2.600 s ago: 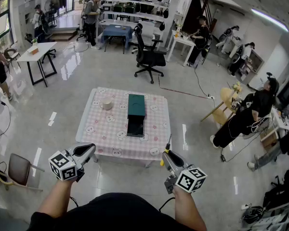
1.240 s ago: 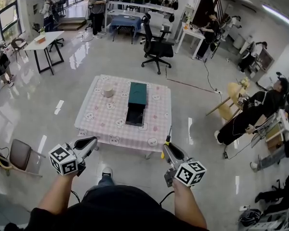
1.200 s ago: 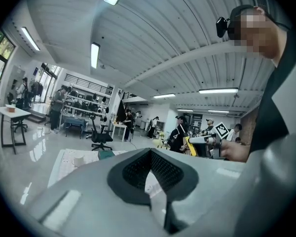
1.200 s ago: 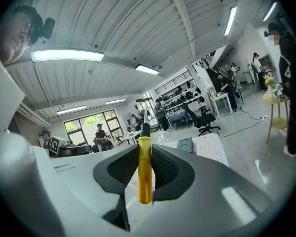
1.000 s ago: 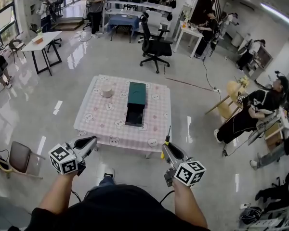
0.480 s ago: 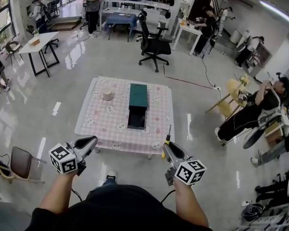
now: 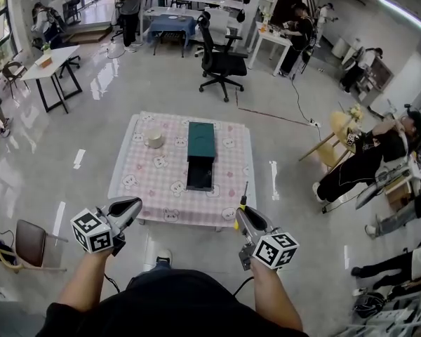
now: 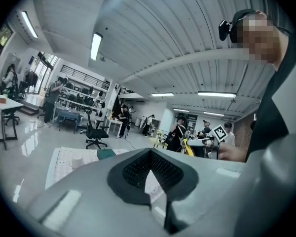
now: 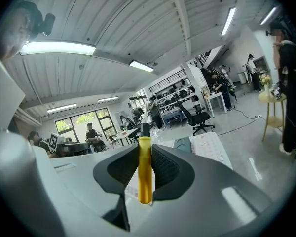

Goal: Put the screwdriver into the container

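Note:
A dark green container (image 7: pixel 201 140) stands mid-table on the pink checked cloth (image 7: pixel 160 181), its black drawer (image 7: pixel 199 176) pulled open toward me. My right gripper (image 7: pixel 241 213) hangs short of the table's near edge, shut on a screwdriver (image 7: pixel 241 201) whose yellow handle and dark shaft point up and forward. In the right gripper view the yellow handle (image 9: pixel 144 172) is clamped between the pads of the right gripper (image 9: pixel 144 154), with the container (image 9: pixel 182 143) beyond. My left gripper (image 7: pixel 133 204) is held at the left, shut with nothing in it. In its own view the left gripper (image 8: pixel 150 157) is also shut and bare.
A beige cup (image 7: pixel 154 139) sits on the table's far left part. A brown chair (image 7: pixel 29 244) stands on the floor at my left. A black office chair (image 7: pixel 219 63) and desks lie beyond the table, and people sit at the right (image 7: pixel 365 163).
The view has drifted slightly as I step near the table. Both grippers keep the same pose, and the screwdriver stays clamped in the right one.

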Action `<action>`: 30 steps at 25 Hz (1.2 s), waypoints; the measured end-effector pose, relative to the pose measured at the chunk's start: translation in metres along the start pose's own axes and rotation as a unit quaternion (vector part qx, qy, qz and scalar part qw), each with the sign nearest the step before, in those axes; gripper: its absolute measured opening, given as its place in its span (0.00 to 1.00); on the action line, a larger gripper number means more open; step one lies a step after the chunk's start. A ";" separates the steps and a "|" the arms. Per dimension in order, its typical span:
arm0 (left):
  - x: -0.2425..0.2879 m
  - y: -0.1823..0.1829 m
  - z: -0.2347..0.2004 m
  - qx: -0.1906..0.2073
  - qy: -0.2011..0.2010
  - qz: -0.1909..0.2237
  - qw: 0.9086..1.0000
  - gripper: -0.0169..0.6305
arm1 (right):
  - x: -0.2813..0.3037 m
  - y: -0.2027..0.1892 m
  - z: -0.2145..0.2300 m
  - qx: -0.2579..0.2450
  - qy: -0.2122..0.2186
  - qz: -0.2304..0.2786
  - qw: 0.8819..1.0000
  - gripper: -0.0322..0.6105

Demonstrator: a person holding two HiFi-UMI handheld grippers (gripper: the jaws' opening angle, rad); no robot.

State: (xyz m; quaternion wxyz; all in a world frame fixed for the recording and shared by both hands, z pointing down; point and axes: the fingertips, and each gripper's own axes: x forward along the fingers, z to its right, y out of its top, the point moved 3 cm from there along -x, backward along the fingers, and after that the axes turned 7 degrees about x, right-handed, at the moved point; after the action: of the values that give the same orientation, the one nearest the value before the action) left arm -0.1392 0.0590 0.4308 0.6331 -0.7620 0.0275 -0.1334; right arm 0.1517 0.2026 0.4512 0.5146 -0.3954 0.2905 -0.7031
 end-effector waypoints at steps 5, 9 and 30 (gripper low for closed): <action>0.006 -0.002 -0.012 -0.004 -0.008 -0.005 1.000 0.03 | 0.010 0.001 0.002 0.006 -0.006 -0.001 1.000 0.22; 0.008 0.000 -0.022 -0.006 -0.014 -0.007 1.000 0.03 | 0.020 0.002 -0.002 0.011 -0.007 -0.003 1.000 0.22; 0.032 -0.002 -0.079 -0.011 -0.055 -0.017 0.998 0.03 | 0.070 -0.010 -0.004 0.030 -0.033 -0.010 0.999 0.22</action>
State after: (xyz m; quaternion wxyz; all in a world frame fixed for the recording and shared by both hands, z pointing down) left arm -0.1270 -0.0235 0.4510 0.6231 -0.7753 -0.0185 -0.1014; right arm 0.1318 0.1394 0.4753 0.5286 -0.4057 0.2486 -0.7030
